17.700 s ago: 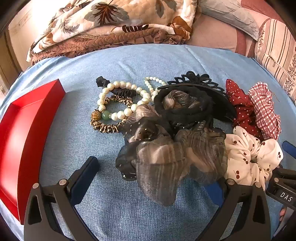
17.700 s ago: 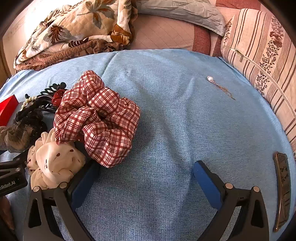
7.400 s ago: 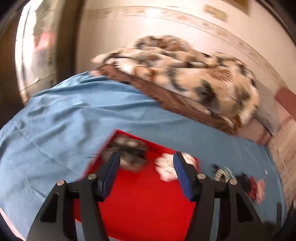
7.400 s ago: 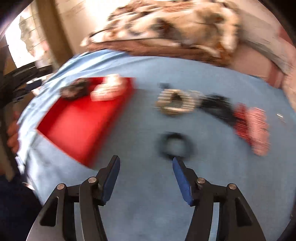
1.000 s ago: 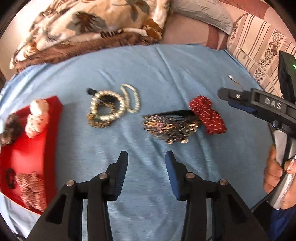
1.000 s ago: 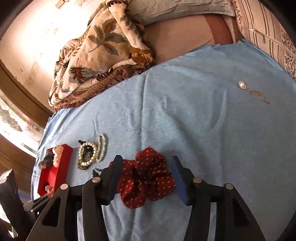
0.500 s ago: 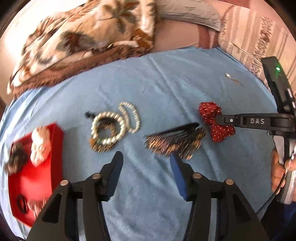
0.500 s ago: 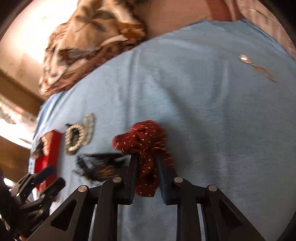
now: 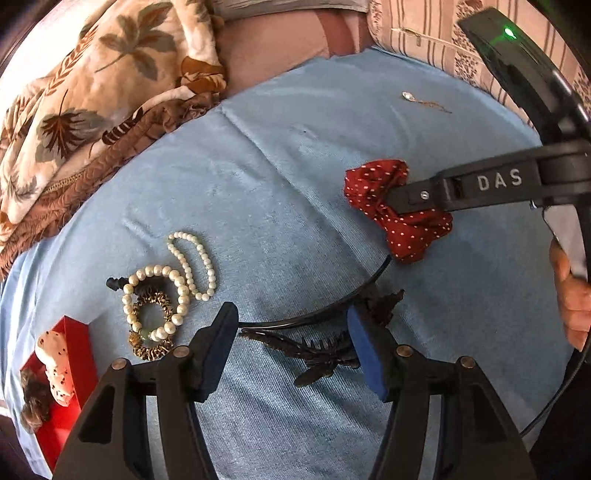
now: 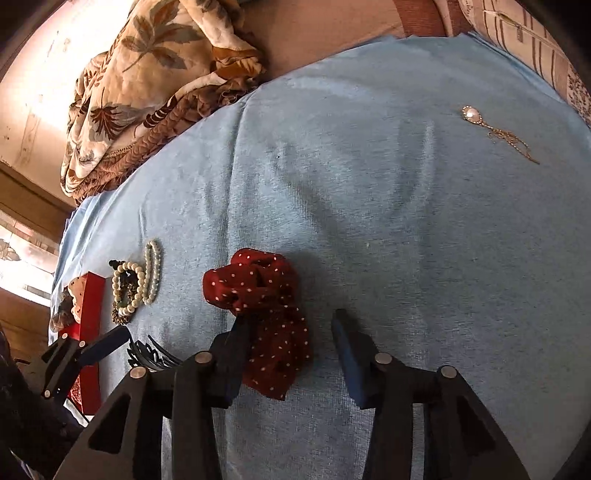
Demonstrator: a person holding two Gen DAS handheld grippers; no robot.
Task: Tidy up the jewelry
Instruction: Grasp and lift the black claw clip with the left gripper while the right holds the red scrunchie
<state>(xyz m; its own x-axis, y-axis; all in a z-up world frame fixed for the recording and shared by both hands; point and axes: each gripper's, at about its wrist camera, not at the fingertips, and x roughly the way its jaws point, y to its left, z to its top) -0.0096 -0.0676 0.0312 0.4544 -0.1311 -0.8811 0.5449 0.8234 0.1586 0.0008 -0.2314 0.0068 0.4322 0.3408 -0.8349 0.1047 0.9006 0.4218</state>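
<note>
I hold tongs in each hand over a bed covered with a blue sheet (image 9: 295,184). My left tongs (image 9: 291,347) stand partly wide, jaws opening, with a black headband (image 9: 314,314) and its dark ornamental trim lying on the sheet between the blue pads; the pads do not press on it. My right tongs (image 10: 284,347) are also opening, jaws partly wide. A dark red scrunchie with white dots (image 10: 266,295) lies between them, bunched against the left pad, with a clear gap to the right pad. To the left of the headband sits a cluster of pearl bracelets (image 9: 173,280) mixed with a brown beaded one. Further left, at the sheet's edge, is a red tray (image 9: 74,369) holding a white spotted scrunchie (image 9: 55,354) and a darker one. Far off near the striped pillow (image 9: 424,33) lies a pearl pendant on a thin chain (image 10: 476,118). A leaf-patterned quilt (image 9: 92,92) is heaped at the head of the bed.
</note>
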